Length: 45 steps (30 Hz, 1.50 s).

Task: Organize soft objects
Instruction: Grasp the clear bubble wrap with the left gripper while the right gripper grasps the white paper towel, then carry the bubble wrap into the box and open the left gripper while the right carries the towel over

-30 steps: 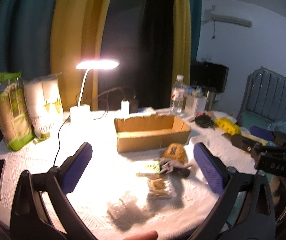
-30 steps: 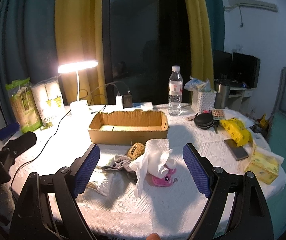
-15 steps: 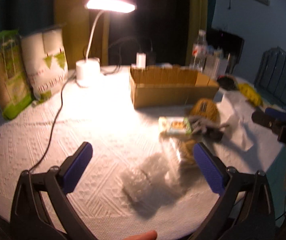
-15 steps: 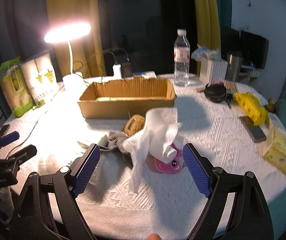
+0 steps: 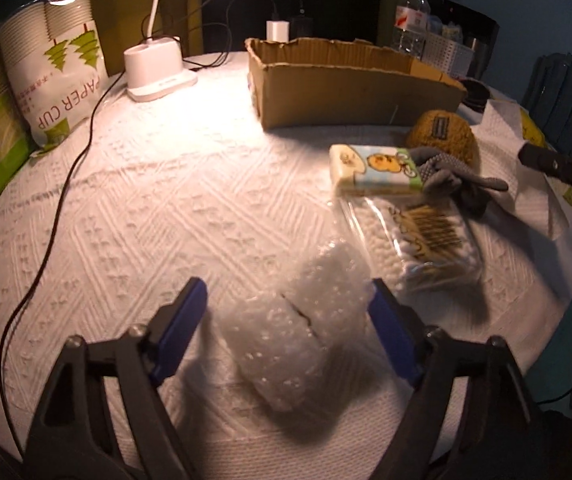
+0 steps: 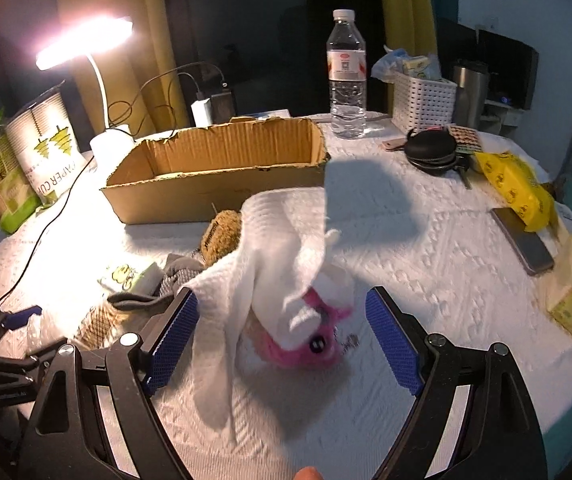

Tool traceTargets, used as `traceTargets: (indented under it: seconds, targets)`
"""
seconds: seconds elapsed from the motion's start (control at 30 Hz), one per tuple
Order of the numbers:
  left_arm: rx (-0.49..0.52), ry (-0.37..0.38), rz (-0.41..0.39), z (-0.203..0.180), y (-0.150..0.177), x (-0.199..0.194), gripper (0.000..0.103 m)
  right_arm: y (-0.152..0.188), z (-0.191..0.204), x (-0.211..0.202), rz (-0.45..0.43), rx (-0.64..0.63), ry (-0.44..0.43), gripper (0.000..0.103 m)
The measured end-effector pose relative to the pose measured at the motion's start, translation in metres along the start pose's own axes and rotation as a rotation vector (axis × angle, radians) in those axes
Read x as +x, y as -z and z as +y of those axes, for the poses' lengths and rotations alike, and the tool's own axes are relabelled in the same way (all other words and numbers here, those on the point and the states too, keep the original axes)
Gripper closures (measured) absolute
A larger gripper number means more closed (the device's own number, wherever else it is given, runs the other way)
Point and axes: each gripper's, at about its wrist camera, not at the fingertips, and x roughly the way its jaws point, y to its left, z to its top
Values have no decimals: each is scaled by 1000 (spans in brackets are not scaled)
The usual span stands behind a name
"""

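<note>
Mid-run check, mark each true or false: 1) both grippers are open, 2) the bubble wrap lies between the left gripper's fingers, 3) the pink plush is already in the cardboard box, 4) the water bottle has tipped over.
1) True: the left gripper and right gripper both stand open.
2) True: the bubble wrap lies between its fingers, not yet pinched.
3) False: the pink plush lies on the table under a white paper towel, in front of the cardboard box.
4) False: the water bottle stands upright.
</note>
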Motion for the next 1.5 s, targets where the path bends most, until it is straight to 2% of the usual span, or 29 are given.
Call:
traceTargets:
  seconds: [0.03, 0.13, 0.17, 0.23, 0.27, 0.3, 0.37, 0.4, 0.63, 0.7, 0.8, 1.1, 1.3, 1.5]
  targets:
    - [2, 2, 10, -1, 0, 3, 34, -2, 0, 4, 2, 0, -13, 16]
    - [21, -14, 4, -3, -1, 5, 39, -7, 0, 19, 18, 0, -28, 16]
    - [17, -9, 3, -2, -2, 4, 42, -7, 0, 23, 19, 5, -38, 19]
    - [6, 5, 0, 0, -3, 3, 46, -9, -1, 29, 30, 12, -64, 32]
    - [0, 13, -1, 1, -4, 2, 47, -10, 0, 32, 37, 7, -69, 44]
    - [-3, 18, -6, 2, -5, 1, 48, -9, 1, 32, 39, 3, -71, 62]
    - [-3, 22, -27, 1, -8, -6, 48, -11, 1, 32, 38, 0, -72, 83]
    - [-1, 23, -40, 1, -11, -9, 48, -11, 1, 29, 31, 1, -73, 85]
    - [20, 37, -134, -4, -41, -31, 48, -28, 0, -3, -56, -19, -89, 90]
    - [34, 39, -168, -7, -52, -37, 48, -35, -2, -11, -77, -24, -93, 96]
    - [42, 45, -206, -8, -66, -43, 48, -44, -4, -20, -113, -22, -109, 98]
    - [49, 54, -299, -12, -114, -52, 48, -79, -8, -38, -205, -45, -139, 98]
    - [57, 58, -338, -17, -143, -48, 48, -108, -12, -36, -261, -68, -152, 98]
    - [77, 75, -370, -28, -173, -36, 48, -133, -20, -15, -280, -67, -174, 98]
